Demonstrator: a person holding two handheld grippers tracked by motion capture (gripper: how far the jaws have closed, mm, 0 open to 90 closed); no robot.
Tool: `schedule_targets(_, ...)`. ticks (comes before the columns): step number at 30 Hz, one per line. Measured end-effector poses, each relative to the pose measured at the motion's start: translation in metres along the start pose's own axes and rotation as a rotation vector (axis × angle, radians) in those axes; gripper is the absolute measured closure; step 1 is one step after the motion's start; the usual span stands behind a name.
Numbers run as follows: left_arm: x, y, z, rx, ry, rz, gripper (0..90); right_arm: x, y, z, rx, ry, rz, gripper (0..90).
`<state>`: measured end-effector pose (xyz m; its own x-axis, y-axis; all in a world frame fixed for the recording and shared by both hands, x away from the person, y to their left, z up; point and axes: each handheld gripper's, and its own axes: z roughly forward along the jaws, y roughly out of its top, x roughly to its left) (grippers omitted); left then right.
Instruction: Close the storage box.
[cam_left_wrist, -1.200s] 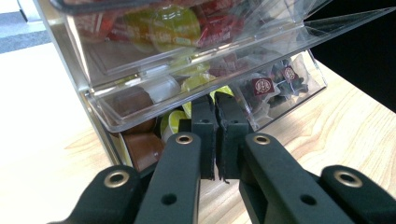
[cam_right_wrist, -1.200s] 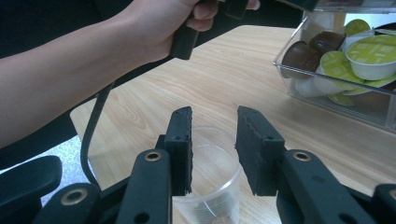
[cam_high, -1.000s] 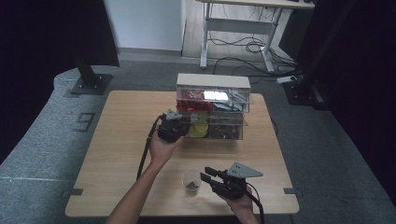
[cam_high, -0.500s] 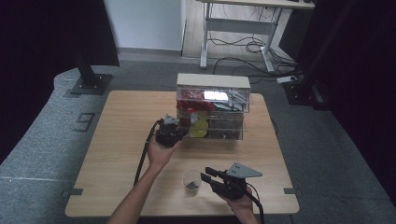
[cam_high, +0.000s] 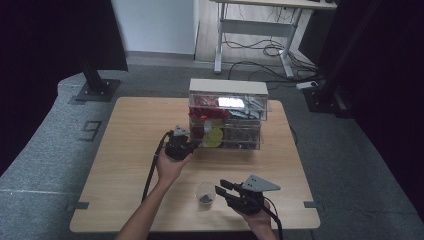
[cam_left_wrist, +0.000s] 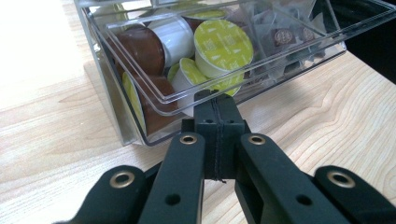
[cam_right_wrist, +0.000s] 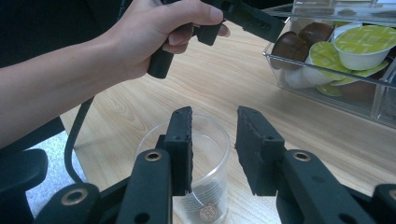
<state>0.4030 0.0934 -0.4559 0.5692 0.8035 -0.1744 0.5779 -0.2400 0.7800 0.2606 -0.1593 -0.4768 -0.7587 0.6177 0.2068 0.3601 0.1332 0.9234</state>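
Note:
A clear drawer (cam_left_wrist: 280, 70) of coffee capsules (cam_left_wrist: 223, 44) stands pulled out from the low left of a clear plastic organizer (cam_high: 227, 87). My left gripper (cam_high: 192, 145) is shut, its jaws pressed flat together. Its tips (cam_left_wrist: 215, 100) sit right under the drawer's front lip; whether they pinch the lip I cannot tell. My right gripper (cam_high: 223, 186) rests near the table's front edge, open, beside a clear plastic cup (cam_high: 205, 192). In the right gripper view the jaws (cam_right_wrist: 214, 116) straddle the cup's (cam_right_wrist: 210, 154) right wall without pressing it. Something small and dark lies at the cup's bottom.
The organizer's other drawers hold red packets and sachets (cam_left_wrist: 289, 35). The wooden table (cam_high: 135, 125) lies bare left of the organizer. The left hand (cam_right_wrist: 144, 37) and its cable (cam_high: 150, 172) cross the table's middle. Grey floor and a desk frame (cam_high: 255, 30) lie beyond.
The left gripper has drawn back a little from the organizer, toward the near left. The right gripper and the cup have stayed put.

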Motion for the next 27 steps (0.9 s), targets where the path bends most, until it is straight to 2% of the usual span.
schedule_targets(17,0.001,-0.015,0.014,0.040,-0.016,-0.012,89.5,-0.003,-0.001,0.000,0.007,-0.011,0.007,65.9)
schedule_targets(27,0.003,-0.018,0.018,0.057,-0.014,-0.014,89.4,-0.006,-0.003,0.001,0.010,-0.015,0.012,66.0)
